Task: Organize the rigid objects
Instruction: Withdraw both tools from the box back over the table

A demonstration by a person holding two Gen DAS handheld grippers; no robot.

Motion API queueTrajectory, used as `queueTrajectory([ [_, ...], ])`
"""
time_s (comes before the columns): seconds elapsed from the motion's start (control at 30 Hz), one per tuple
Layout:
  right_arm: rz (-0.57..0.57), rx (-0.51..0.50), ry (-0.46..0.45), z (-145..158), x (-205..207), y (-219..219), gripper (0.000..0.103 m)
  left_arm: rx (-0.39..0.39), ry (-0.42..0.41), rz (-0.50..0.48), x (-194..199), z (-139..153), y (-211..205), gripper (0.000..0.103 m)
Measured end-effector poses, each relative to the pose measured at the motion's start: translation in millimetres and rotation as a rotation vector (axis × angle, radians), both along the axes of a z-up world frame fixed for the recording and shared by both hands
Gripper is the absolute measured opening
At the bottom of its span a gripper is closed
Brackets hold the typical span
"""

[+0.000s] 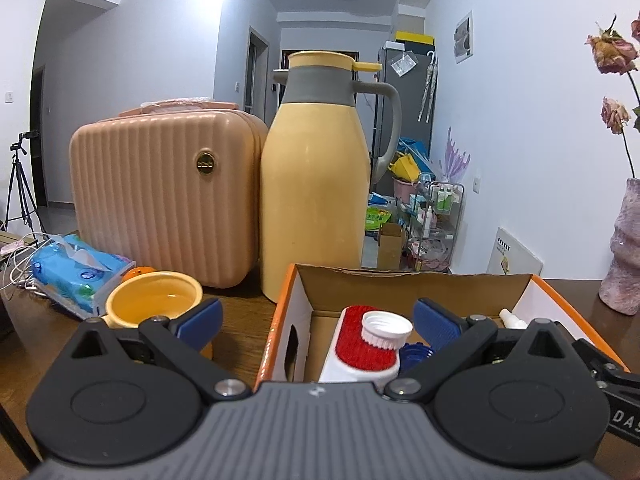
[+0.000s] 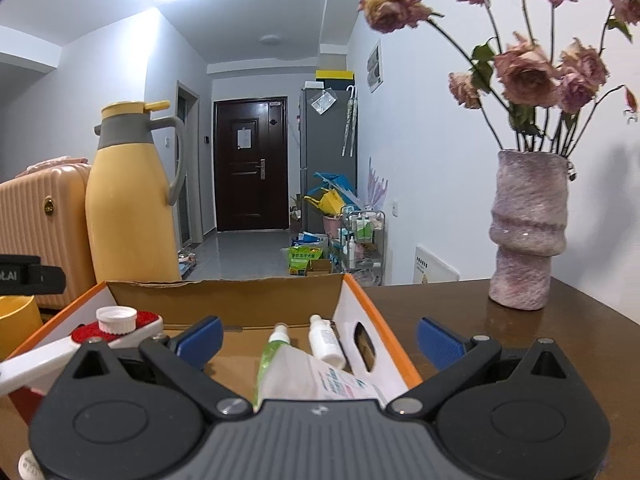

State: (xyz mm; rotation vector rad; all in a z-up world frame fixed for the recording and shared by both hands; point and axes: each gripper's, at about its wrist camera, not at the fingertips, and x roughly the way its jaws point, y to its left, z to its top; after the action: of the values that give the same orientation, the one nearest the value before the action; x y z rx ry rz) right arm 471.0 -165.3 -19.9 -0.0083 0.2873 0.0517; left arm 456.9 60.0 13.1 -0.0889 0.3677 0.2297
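Now | both hand-held grippers (image 1: pixel 316 318) (image 2: pixel 319 340) released | ribbed-cap bottle (image 1: pixel 370 344) in cardboard box (image 1: pixel 416 286)

A vase (image 2: pixel 527 232) of dried roses (image 2: pixel 528 76) stands near a suitcase (image 1: pixel 164 196).

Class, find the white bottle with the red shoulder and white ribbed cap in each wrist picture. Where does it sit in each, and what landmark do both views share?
Left wrist view: the white bottle is low in the centre, inside the cardboard box, between the open tongs.
Right wrist view: the same white bottle sits low on the left, at the box's left side.
Shared landmark: the yellow thermos jug behind the box.
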Motion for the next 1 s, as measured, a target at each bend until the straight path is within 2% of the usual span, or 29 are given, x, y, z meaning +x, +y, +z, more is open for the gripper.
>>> queueTrajectory([
  [0.53,-0.035,-0.049,-0.035,-0.6,-71.2,-20.0,0.103,0.017,-0.005,0.003,-64.6,-6.5,1.0,0.103],
  [1.0,-0.014,-0.090,-0.022,-5.2,-141.2,-33.6,0.103,0.023,0.006,-0.044,-123.2,-10.2,-2.9,0.103],
])
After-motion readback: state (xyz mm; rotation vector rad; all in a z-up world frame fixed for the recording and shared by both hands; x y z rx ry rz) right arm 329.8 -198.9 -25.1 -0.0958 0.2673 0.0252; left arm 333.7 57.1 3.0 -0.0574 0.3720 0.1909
